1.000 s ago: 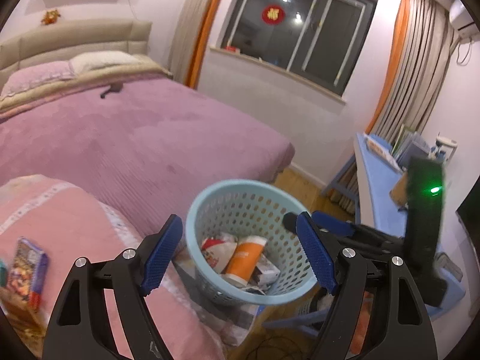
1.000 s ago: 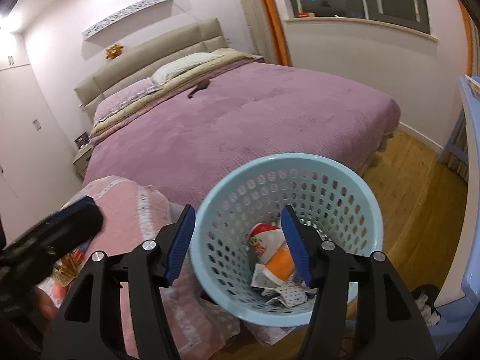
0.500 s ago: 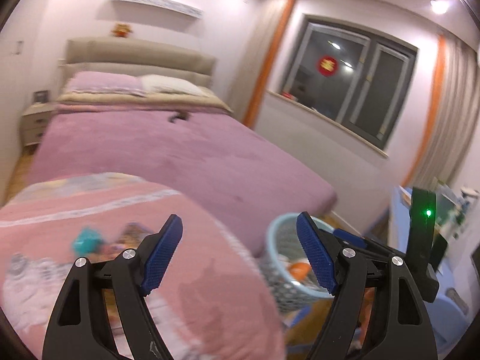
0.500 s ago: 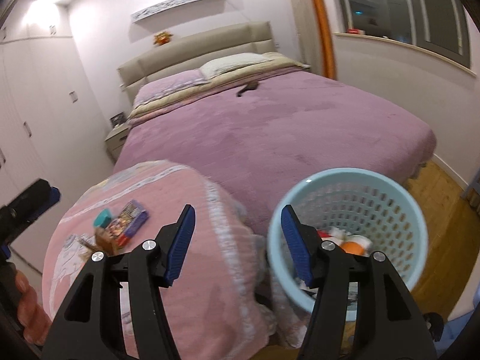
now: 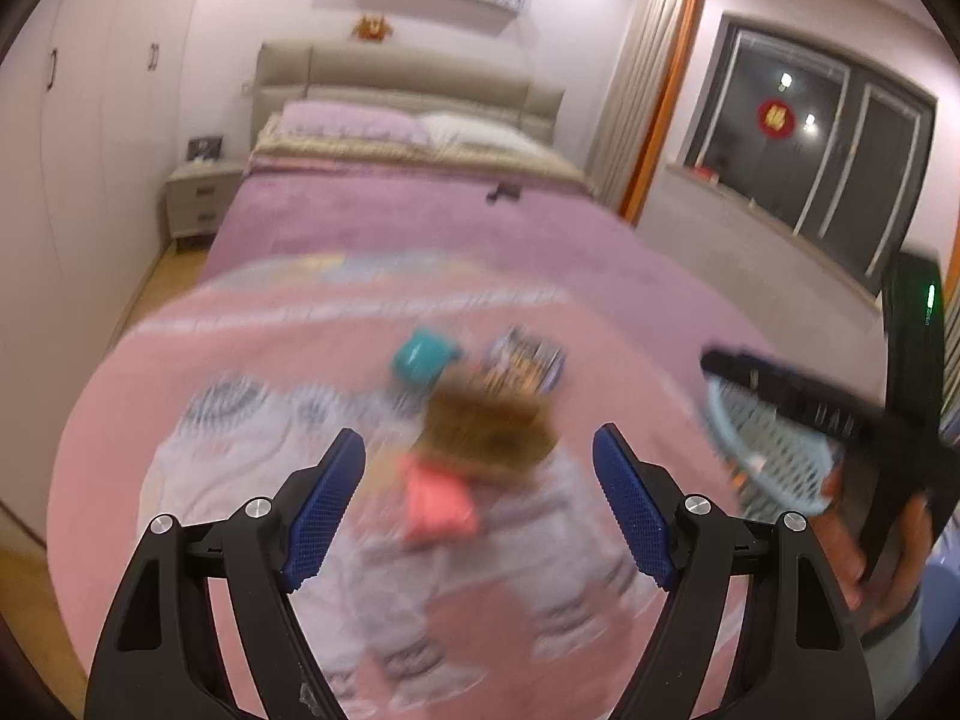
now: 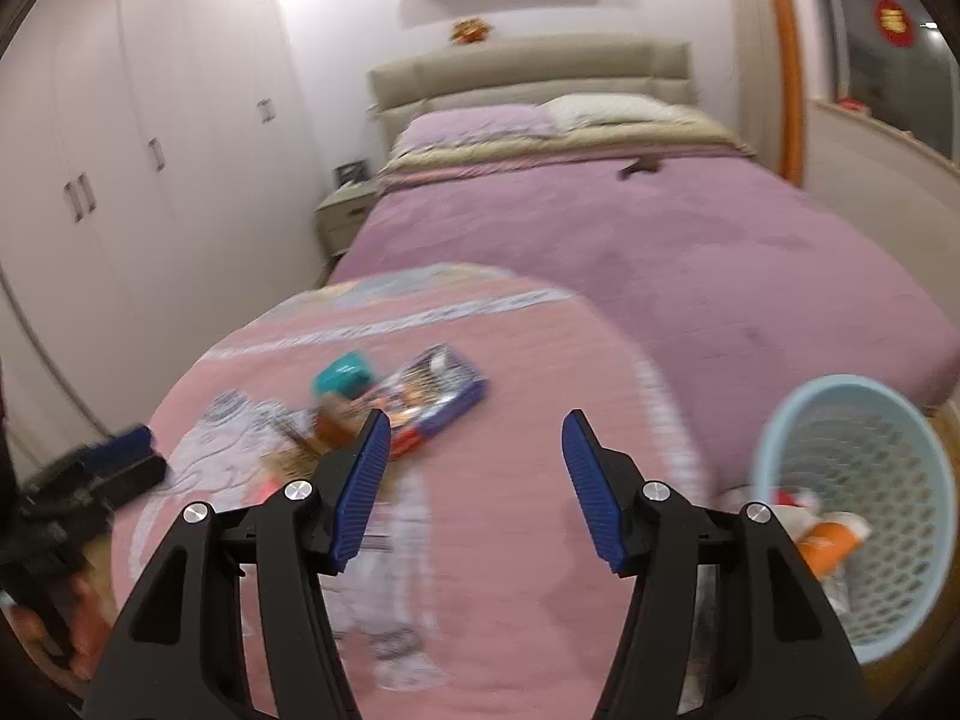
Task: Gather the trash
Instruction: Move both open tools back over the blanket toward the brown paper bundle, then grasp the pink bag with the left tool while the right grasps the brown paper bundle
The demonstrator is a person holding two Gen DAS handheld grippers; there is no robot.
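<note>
Trash lies on a round table under a pink cloth (image 5: 180,396) (image 6: 528,540): a teal cup (image 5: 420,354) (image 6: 343,373), a blue snack packet (image 5: 528,357) (image 6: 435,390), a brown wrapper (image 5: 489,429) (image 6: 333,426) and a blurred red-pink piece (image 5: 435,501). My left gripper (image 5: 480,510) hovers open over the brown and red pieces, nothing between its fingers. My right gripper (image 6: 477,489) is open and empty above bare cloth, right of the packet. A light blue basket (image 6: 864,462) (image 5: 762,450) with trash inside stands right of the table.
A bed with a purple cover (image 5: 432,228) (image 6: 690,240) lies behind the table, a nightstand (image 5: 198,198) to its left. White wardrobes (image 6: 120,150) line the left wall. A window (image 5: 816,138) is at the right. A hand (image 5: 888,564) holds the right gripper.
Both views have swung left from the basket to the table. The basket, once between the fingers, is at the right edge now. Both grippers stay open as before.
</note>
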